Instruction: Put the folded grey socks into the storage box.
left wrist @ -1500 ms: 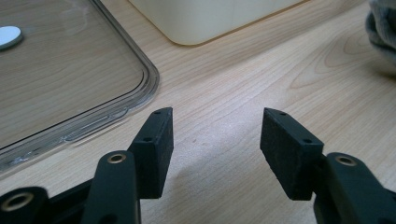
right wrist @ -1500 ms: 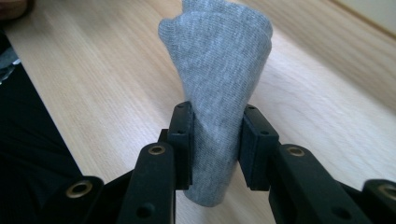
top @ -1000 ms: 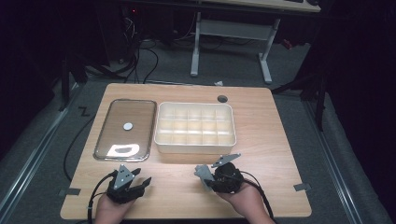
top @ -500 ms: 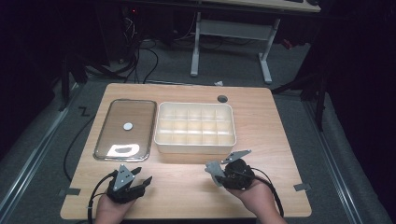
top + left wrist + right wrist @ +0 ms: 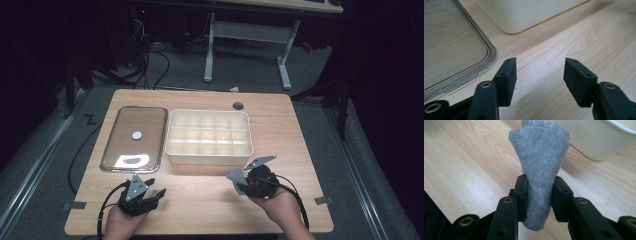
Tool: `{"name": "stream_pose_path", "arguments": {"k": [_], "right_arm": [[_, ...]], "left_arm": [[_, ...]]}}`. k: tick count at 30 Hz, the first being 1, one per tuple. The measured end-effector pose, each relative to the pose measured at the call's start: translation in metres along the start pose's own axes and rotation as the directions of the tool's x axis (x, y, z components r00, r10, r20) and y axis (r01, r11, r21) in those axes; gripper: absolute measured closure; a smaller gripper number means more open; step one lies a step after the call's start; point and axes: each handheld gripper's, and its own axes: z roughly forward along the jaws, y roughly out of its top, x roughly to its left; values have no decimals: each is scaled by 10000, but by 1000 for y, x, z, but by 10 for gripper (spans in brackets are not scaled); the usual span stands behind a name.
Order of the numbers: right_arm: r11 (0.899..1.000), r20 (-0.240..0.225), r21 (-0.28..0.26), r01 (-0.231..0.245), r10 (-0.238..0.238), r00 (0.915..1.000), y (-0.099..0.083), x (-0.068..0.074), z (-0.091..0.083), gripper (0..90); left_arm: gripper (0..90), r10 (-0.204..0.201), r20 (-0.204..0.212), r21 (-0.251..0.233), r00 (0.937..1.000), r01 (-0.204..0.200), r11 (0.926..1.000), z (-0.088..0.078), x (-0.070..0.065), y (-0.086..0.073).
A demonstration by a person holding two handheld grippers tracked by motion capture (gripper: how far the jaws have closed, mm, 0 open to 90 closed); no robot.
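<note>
Left gripper: a black body topped by a grey three-cornered plate, with a black cable looping off its left side. Right gripper: black too, with a grey plate on its far side and a black cable curving round its right. Each has two flat, matt black jaws on black arms, set with brass-ringed screw holes. Small holes dot the jaw edges.

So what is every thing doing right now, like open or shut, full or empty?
Cream plastic divided box: lid off, the compartments I can see look empty.
Clear flat lid: lying flat on the table beside the box.
Grey fabric piece: pinched and held up off the table.
Left gripper: open, holding nothing.
Right gripper: shut on the grey fabric piece.
Wooden table: flat, carrying everything.
</note>
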Motion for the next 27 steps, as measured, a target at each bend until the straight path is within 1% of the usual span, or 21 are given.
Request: {"name": "stream_pose_path", "arguments": {"k": [2, 6, 10, 12, 14, 15, 16, 17, 19, 21, 24, 26, 27], "right_arm": [[9998, -10, -50, -180, 180, 9998, 1, -4, -4, 699], [9993, 27, -113, -370, 370, 9993, 6, -12, -13, 699], [9980, 74, -121, -625, 626, 9980, 18, -20, -20, 699], [9986, 183, 27, -530, 529, 9984, 25, -24, -22, 699], [9988, 382, 196, -456, 449, 9983, 32, -27, -24, 699], [9988, 424, 270, -406, 395, 9983, 36, -28, -25, 699], [9991, 361, 224, -360, 351, 9987, 40, -29, -26, 699], [9990, 325, 202, -403, 396, 9987, 43, -30, -27, 699], [9994, 184, 91, -341, 340, 9993, 51, -34, -30, 699], [9992, 144, 70, -388, 387, 9991, 57, -38, -32, 699], [9987, 242, 74, -497, 495, 9985, 68, -44, -35, 699], [9977, 363, 141, -666, 660, 9972, 76, -50, -37, 700], [9978, 463, 219, -628, 617, 9970, 80, -53, -36, 700]], "left_arm": [[444, 44, 24, -40, 10000, -44, 10000, 0, 0, 1], [431, 608, -277, 163, 9978, -603, 9980, 2, -3, -2], [429, 610, -298, 79, 9977, -608, 9981, -2, -4, -2], [429, 707, -393, 19, 9967, -707, 9975, -4, -5, -3], [430, 886, -440, 63, 9951, -884, 9961, -5, -6, -2], [430, 957, -465, 43, 9943, -956, 9954, -4, -7, -2], [430, 1011, -462, 90, 9938, -1007, 9949, -4, -7, -2], [430, 1007, -474, 94, 9938, -1003, 9949, -3, -7, -2], [430, 915, -447, 81, 9948, -912, 9958, -4, -7, -3], [430, 925, -458, 100, 9947, -921, 9957, -5, -7, -4], [431, 827, -461, -4, 9955, -828, 9966, -6, -4, -3], [431, 821, -466, 5, 9955, -822, 9966, -7, -3, -3], [431, 821, -466, 20, 9955, -821, 9966, -7, -3, -4]]}}
